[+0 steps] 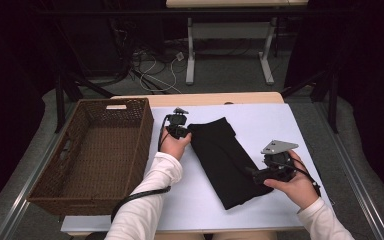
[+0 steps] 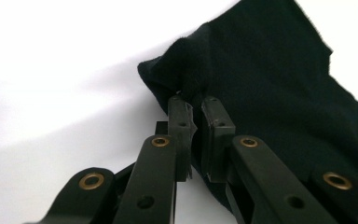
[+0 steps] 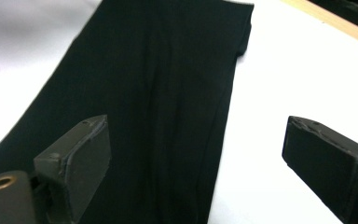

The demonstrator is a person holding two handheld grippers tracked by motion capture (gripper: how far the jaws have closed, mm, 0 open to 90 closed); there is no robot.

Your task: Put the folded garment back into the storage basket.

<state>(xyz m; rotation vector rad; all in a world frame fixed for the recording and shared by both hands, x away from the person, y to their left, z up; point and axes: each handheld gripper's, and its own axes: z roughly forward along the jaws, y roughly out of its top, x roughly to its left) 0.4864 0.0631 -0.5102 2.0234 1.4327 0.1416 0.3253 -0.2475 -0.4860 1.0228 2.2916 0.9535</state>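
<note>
Left gripper (image 2: 195, 103) fingers pinch the black cloth (image 2: 270, 88) corner; right gripper (image 3: 196, 154) fingers spread above it.

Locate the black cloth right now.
In the high view the folded black cloth lies mid-table on the white sheet, right of the wicker basket, between both grippers.

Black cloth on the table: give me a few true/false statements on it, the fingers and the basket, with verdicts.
1. The left gripper has its fingers closed on a corner of the black cloth. True.
2. The right gripper is clamped on the cloth. False: its fingers stand wide apart over the cloth.
3. The wicker basket holds the cloth. False: the cloth lies on the white table, beside the basket.
4. The basket sits to the left of the cloth in the high view. True.
</note>
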